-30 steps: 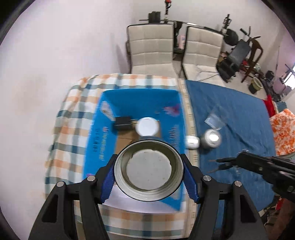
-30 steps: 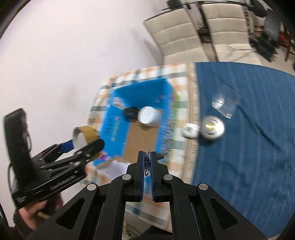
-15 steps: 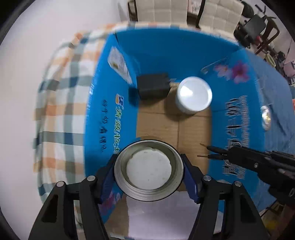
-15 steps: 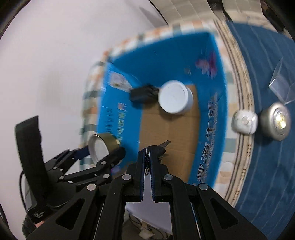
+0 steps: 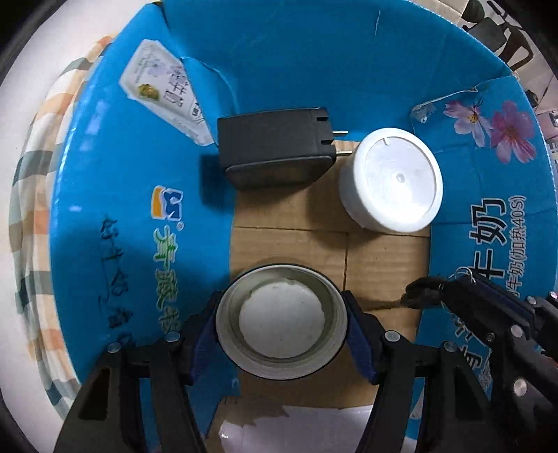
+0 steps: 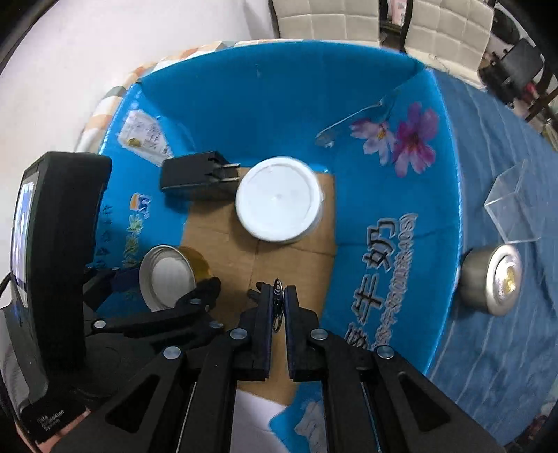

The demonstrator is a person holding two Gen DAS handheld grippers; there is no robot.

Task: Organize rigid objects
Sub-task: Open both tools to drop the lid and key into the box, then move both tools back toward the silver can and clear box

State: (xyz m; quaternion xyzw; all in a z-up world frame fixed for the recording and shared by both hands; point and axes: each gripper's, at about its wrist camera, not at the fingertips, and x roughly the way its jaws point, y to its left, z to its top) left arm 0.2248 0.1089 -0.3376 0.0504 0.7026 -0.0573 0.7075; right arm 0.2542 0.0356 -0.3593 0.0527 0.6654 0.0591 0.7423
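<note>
Left wrist view
My left claw (image 5: pixel 281 325): pinching a round metal tin (image 5: pixel 281 320) by its sides, open mouth up, low inside the blue box (image 5: pixel 115 223).
Tin: over the brown cardboard floor (image 5: pixel 383 258) of the box, at the near end; whether it touches the floor I cannot tell.
Black charger (image 5: pixel 275 150): lying in the box at the far left of the floor, its prongs toward the white lid.
White round container (image 5: pixel 392 184): in the box, far right of the floor, just beside the charger's prongs.
My right claw (image 5: pixel 423 296): reaching into the box from its right side, a thin wire ring showing at its tip.

Right wrist view
My right claw (image 6: pixel 278 298): pressed nearly together, nipping a small key ring (image 6: pixel 277 306) between the pads, over the box floor near its front.
My left claw (image 6: pixel 164 278): to the left in the box, clamped on the tin (image 6: pixel 171 271).
Silver puck light (image 6: pixel 491 278): outside the box, just beyond its right wall, on the blue cloth (image 6: pixel 488 348) of the surface.
Clear plastic cube (image 6: pixel 516 209): also outside the right wall, behind the puck light.
Chairs (image 6: pixel 327 17): beyond the far wall of the box.
</note>
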